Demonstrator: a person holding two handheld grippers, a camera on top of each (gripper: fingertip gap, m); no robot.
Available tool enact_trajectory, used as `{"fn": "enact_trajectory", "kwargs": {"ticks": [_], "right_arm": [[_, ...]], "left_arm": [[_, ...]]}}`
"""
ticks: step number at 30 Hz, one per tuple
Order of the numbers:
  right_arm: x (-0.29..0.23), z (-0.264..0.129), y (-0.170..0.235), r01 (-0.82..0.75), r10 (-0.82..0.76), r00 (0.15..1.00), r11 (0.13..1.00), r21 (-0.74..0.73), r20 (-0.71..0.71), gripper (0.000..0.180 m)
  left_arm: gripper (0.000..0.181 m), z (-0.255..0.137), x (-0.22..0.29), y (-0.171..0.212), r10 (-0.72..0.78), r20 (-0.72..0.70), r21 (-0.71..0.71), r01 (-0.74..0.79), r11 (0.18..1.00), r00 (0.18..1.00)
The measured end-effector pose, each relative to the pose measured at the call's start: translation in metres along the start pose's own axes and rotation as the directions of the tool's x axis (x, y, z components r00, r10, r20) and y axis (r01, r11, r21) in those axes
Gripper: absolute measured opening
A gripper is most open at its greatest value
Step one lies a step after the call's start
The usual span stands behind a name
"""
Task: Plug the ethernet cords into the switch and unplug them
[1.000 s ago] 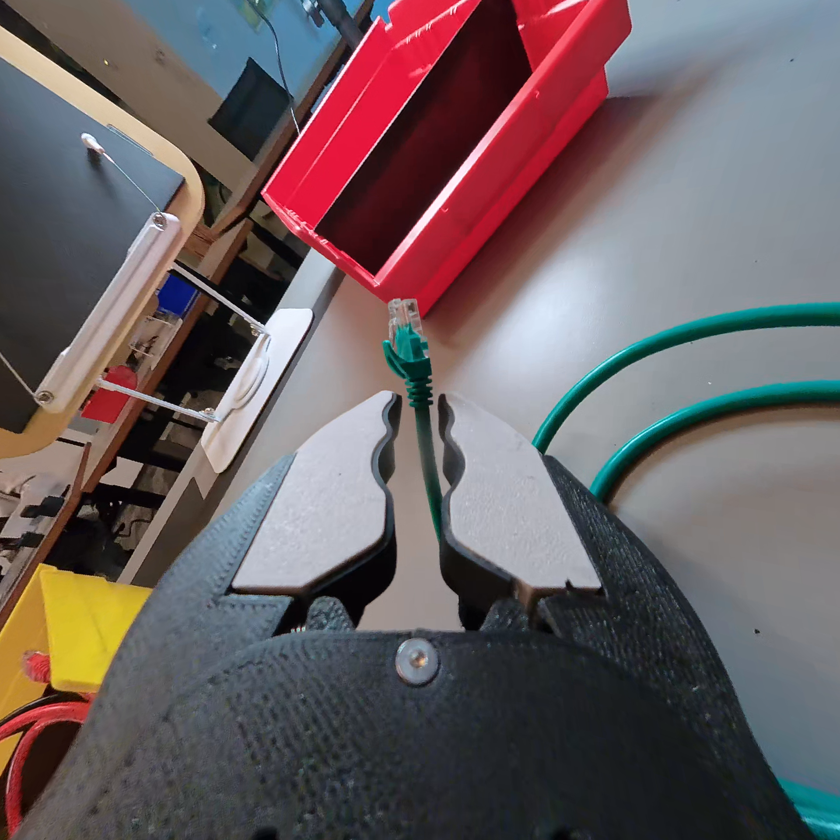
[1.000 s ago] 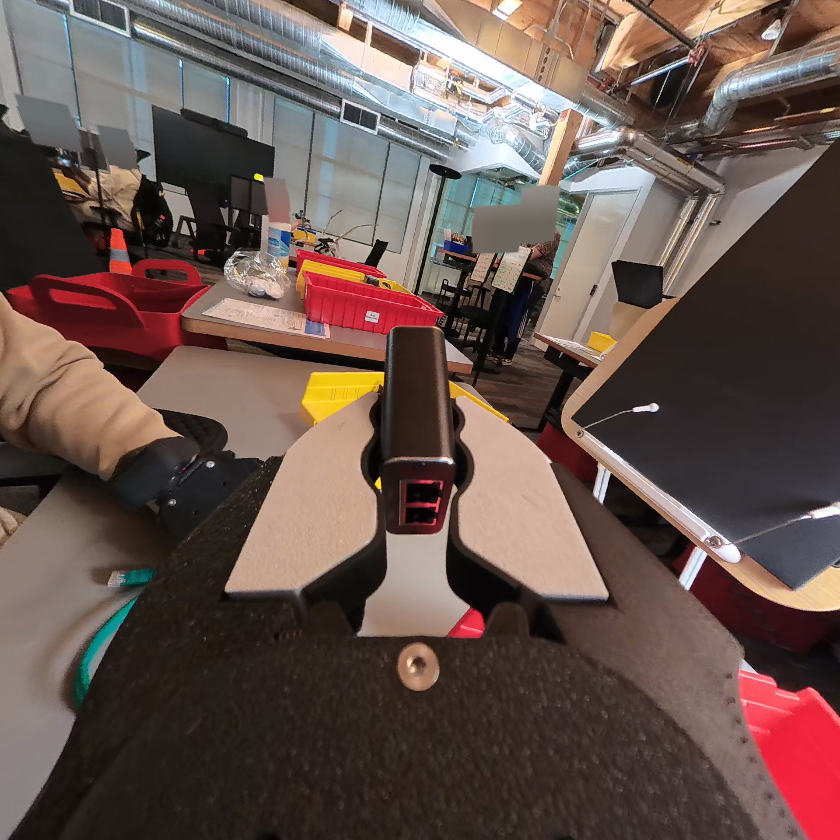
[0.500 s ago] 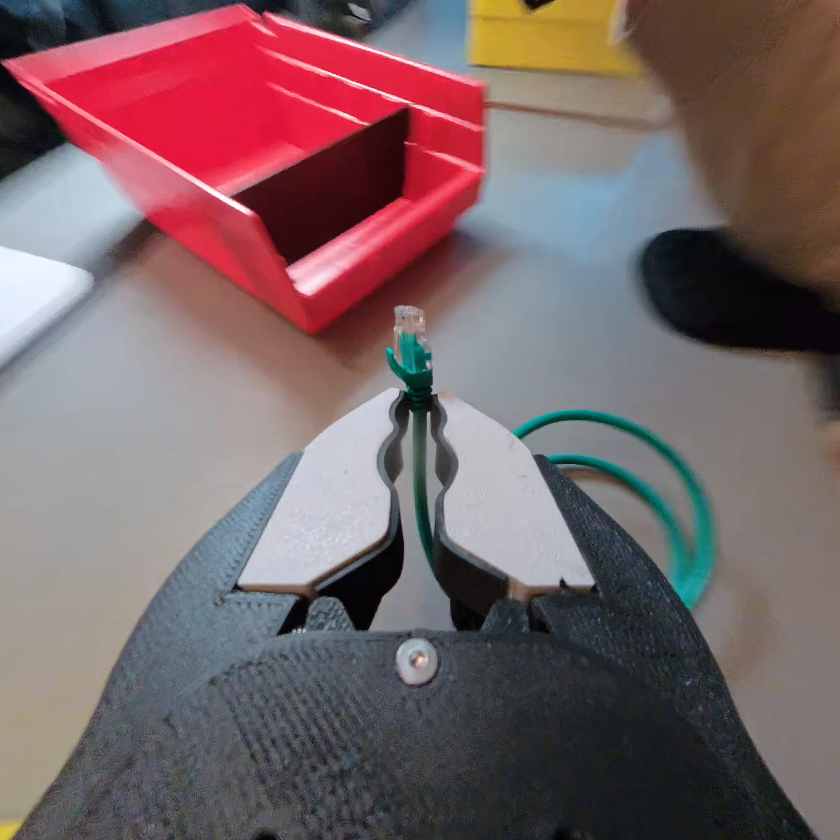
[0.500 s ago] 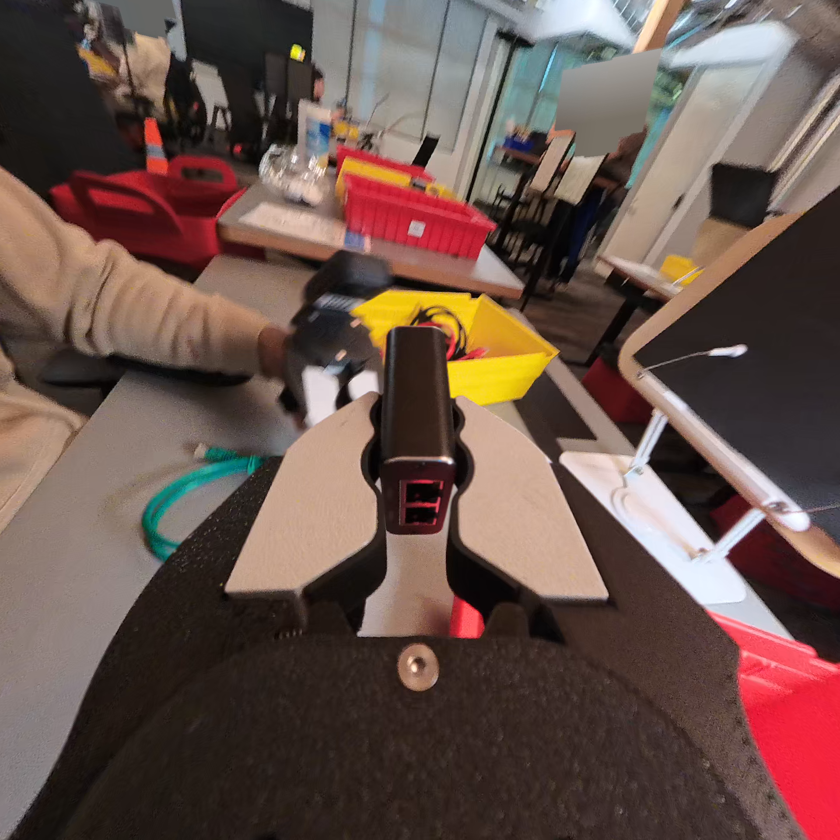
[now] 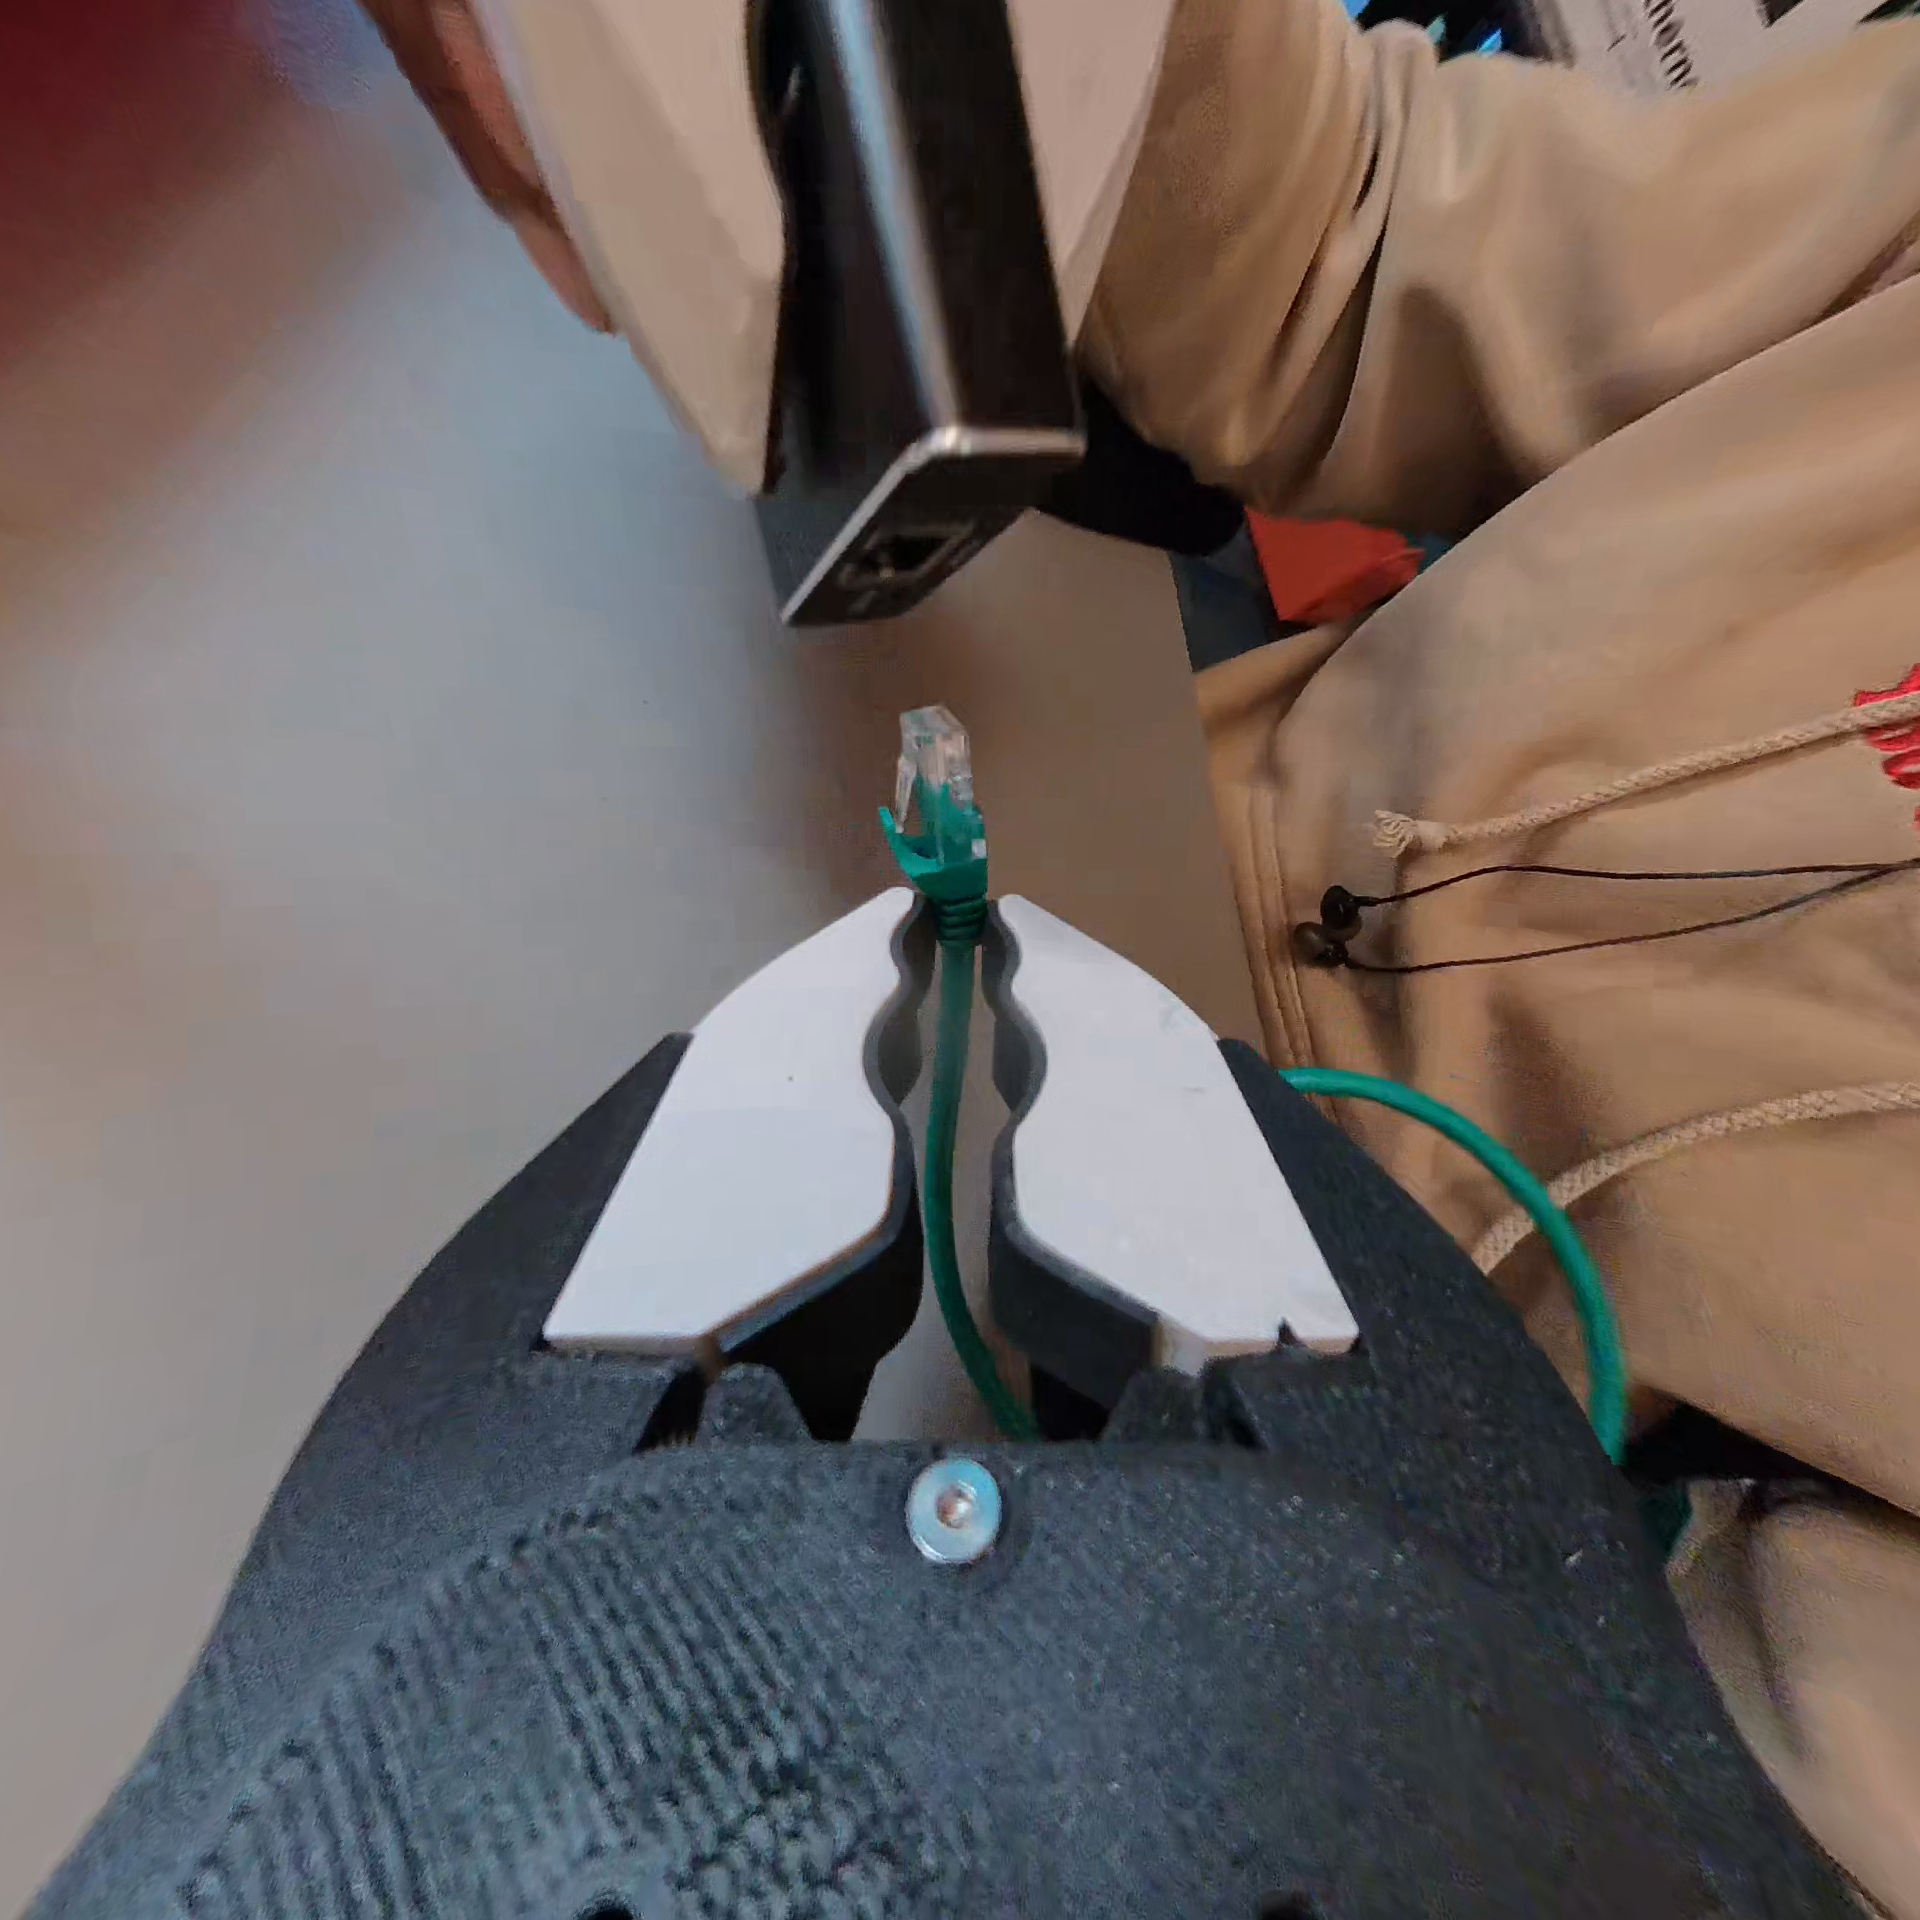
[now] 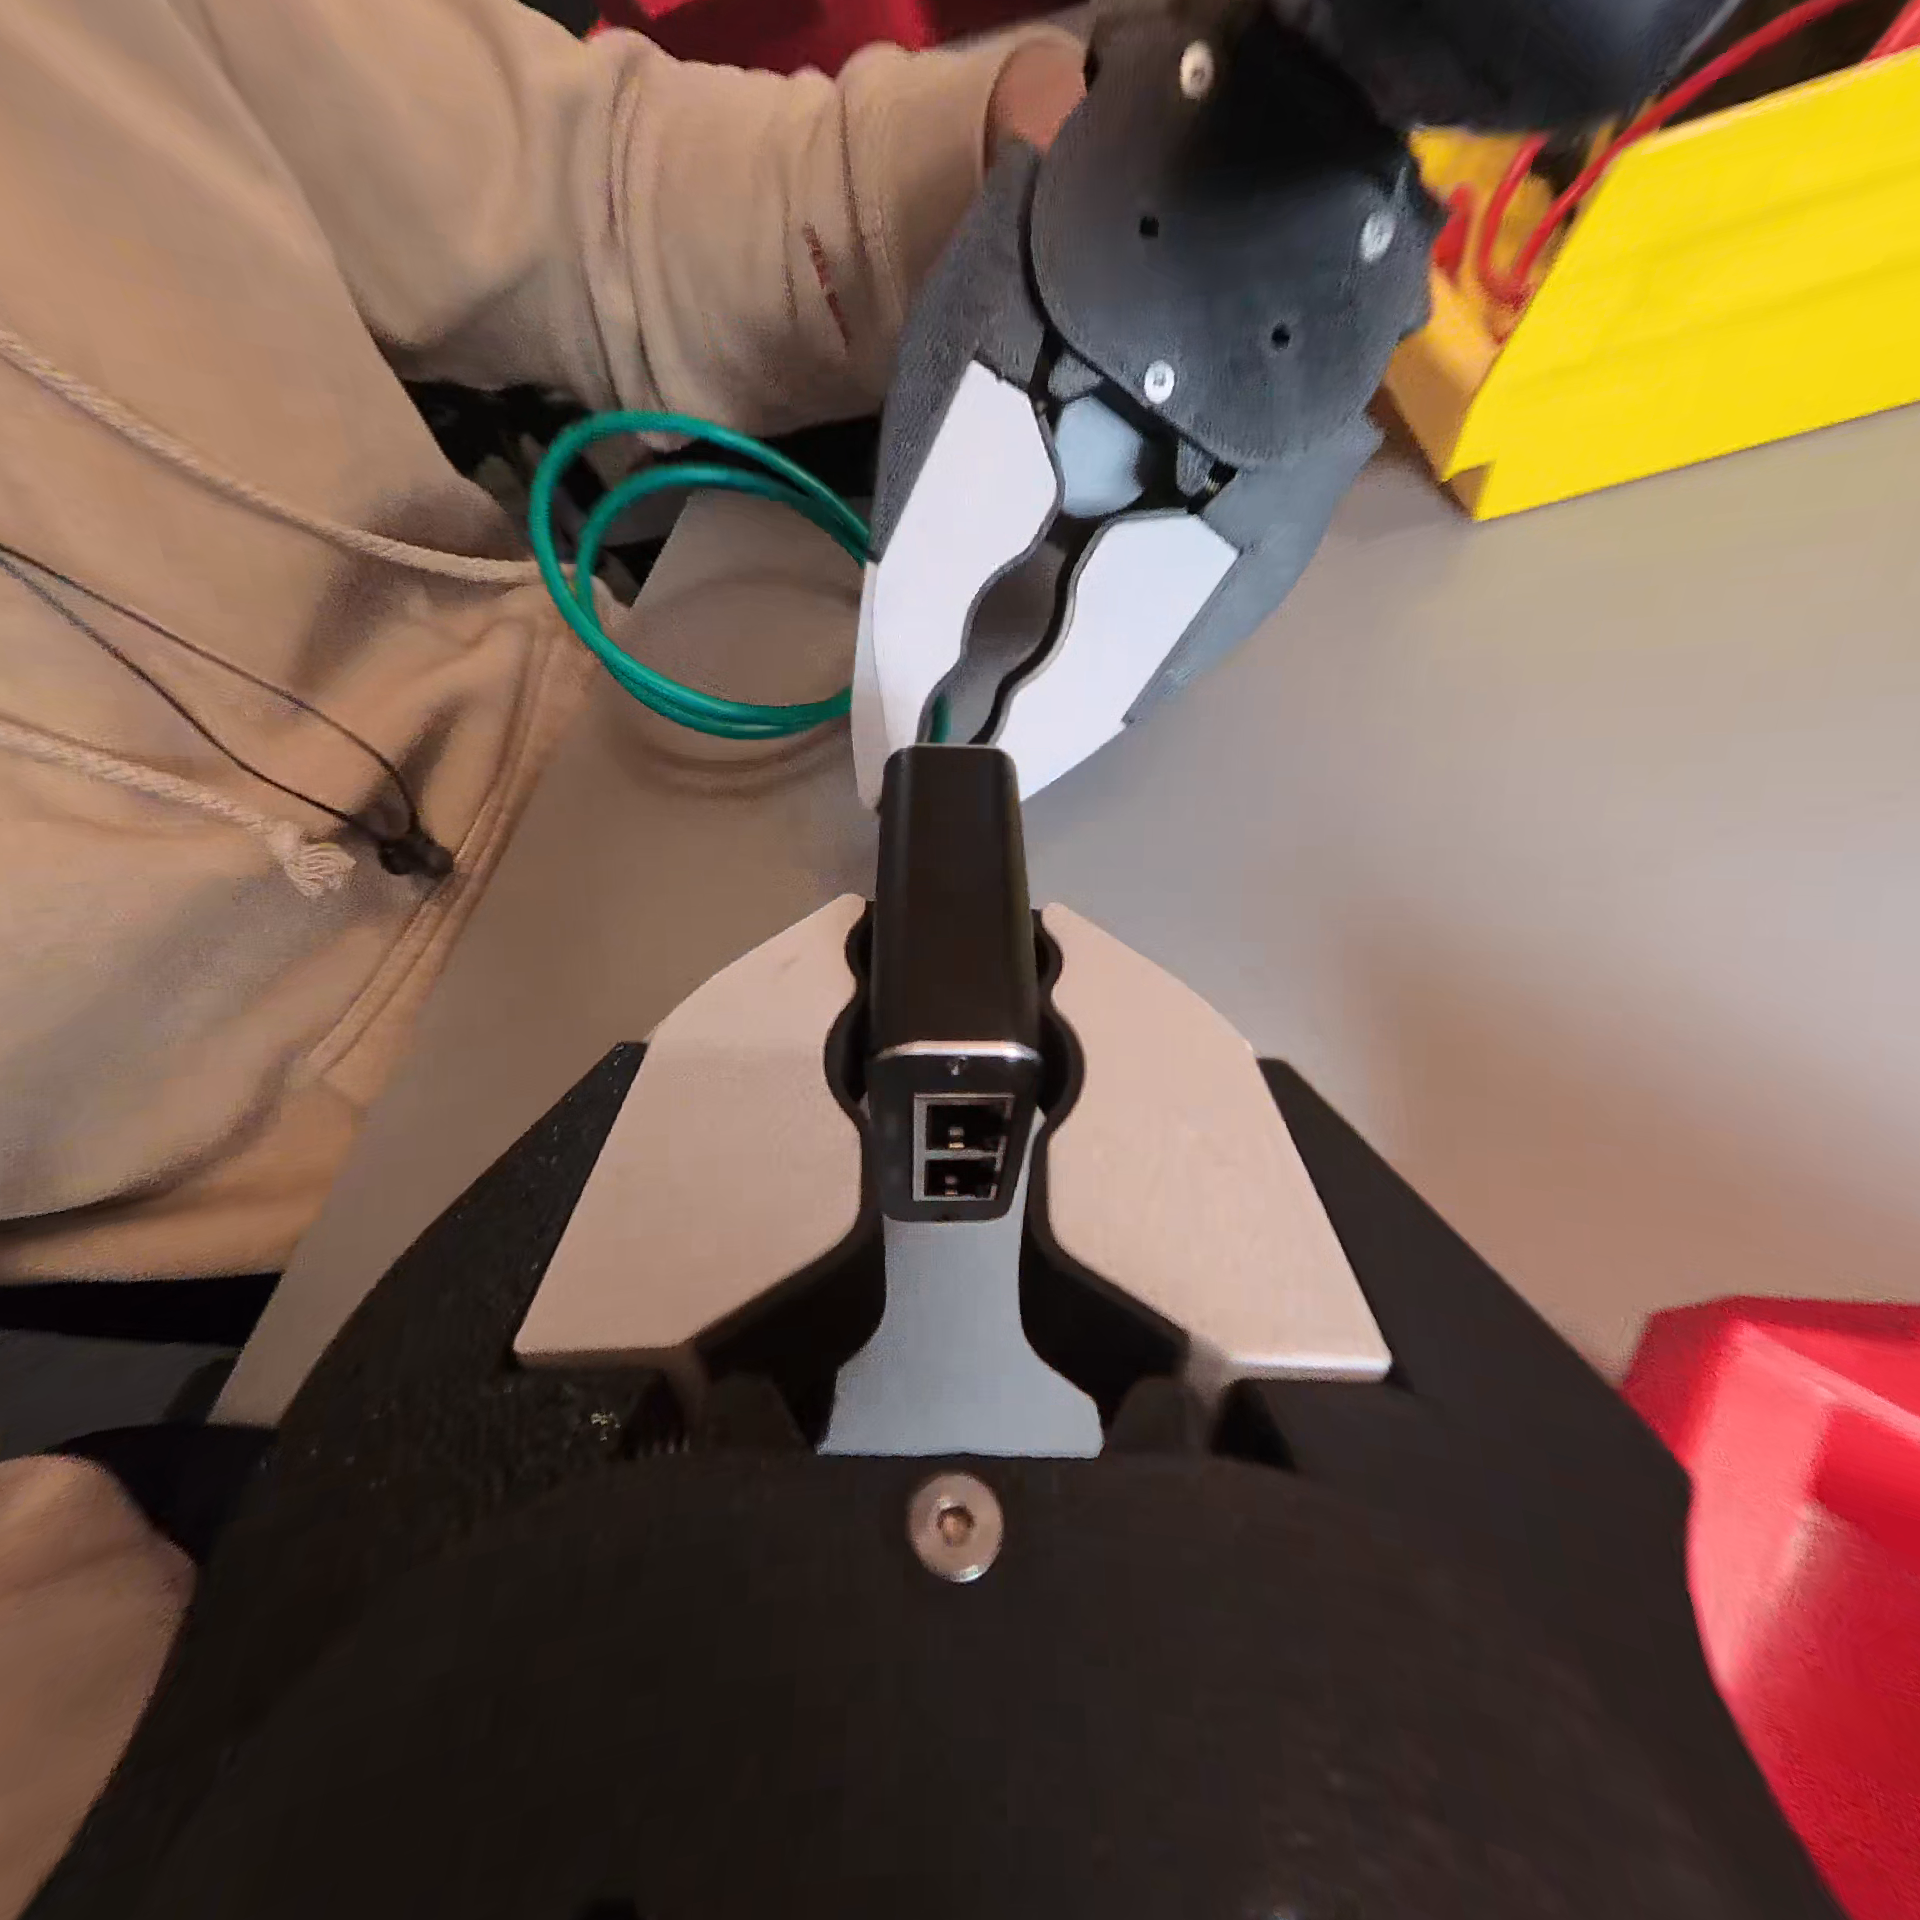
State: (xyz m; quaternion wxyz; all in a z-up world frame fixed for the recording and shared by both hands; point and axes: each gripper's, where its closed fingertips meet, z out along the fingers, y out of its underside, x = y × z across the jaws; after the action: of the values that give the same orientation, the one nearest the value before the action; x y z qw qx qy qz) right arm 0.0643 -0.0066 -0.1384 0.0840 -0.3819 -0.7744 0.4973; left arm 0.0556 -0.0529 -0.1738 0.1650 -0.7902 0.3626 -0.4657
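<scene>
Gripping the green ethernet cord (image 5: pixel 948 1101) just behind its boot, the left hand-held gripper (image 5: pixel 951 914) has its fingers nearly closed, so the clear plug (image 5: pixel 935 753) projects free ahead of the tips. This grasp appears chosen to leave the whole connector exposed for insertion. The slack trails back from the switch in a loop (image 6: pixel 665 582) in front of the person's tan sweatshirt (image 5: pixel 1558 831).

Directly ahead of the plug, and apart from it, is the switch (image 6: pixel 954 966), a slim dark block with rounded metallic edges. One port in its near end (image 5: pixel 894 556) faces the plug; two stacked ports (image 6: pixel 964 1148) occupy the opposite end. The right hand-held gripper (image 6: pixel 951 925) is clamped on the switch's flanks, fingers spread only to the body's width, holding it above the grey desk (image 6: pixel 1455 831). Both ends stay unobstructed that way. Judged from this, insertion has not begun; alignment is the step in hand.

Right of the switch lie a yellow bin (image 6: pixel 1683 281) and a red bin (image 6: pixel 1808 1558).
</scene>
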Motion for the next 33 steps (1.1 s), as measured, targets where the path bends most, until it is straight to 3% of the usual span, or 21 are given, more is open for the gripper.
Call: {"fn": "enact_trajectory", "kwargs": {"ticks": [10, 20, 25, 28, 33], "right_arm": [[-0.002, 0.031, 0.018, -0.005, 0.008, 1.000, 0.987, -0.159, 0.018, 0.026], [-0.010, 0.036, 0.025, -0.005, 0.009, 1.000, 0.962, -0.274, 0.014, 0.026], [-0.017, 0.030, -0.002, 0.005, 0.000, 0.999, 0.988, -0.157, 0.034, 0.025], [-0.020, 0.028, -0.001, 0.037, -0.035, 0.999, 0.976, -0.214, 0.013, 0.026], [-0.026, 0.019, -0.019, 0.051, -0.047, 0.998, 0.994, -0.096, 0.044, 0.026]], "left_arm": [[0.009, 0.006, -0.010, 0.015, -0.038, 0.075, -0.092, 0.045, 0.995, 0.996], [0.009, 0.011, -0.007, 0.015, 0.005, 0.121, -0.138, 0.011, 0.990, 0.993], [0.008, 0.015, -0.004, 0.000, 0.047, 0.138, -0.075, -0.037, 0.997, 0.989], [0.008, 0.015, 0.001, -0.002, 0.086, 0.135, -0.089, -0.075, 0.993, 0.987], [0.008, 0.006, 0.015, -0.015, 0.118, 0.122, -0.019, -0.117, 0.993, 0.986]]}}
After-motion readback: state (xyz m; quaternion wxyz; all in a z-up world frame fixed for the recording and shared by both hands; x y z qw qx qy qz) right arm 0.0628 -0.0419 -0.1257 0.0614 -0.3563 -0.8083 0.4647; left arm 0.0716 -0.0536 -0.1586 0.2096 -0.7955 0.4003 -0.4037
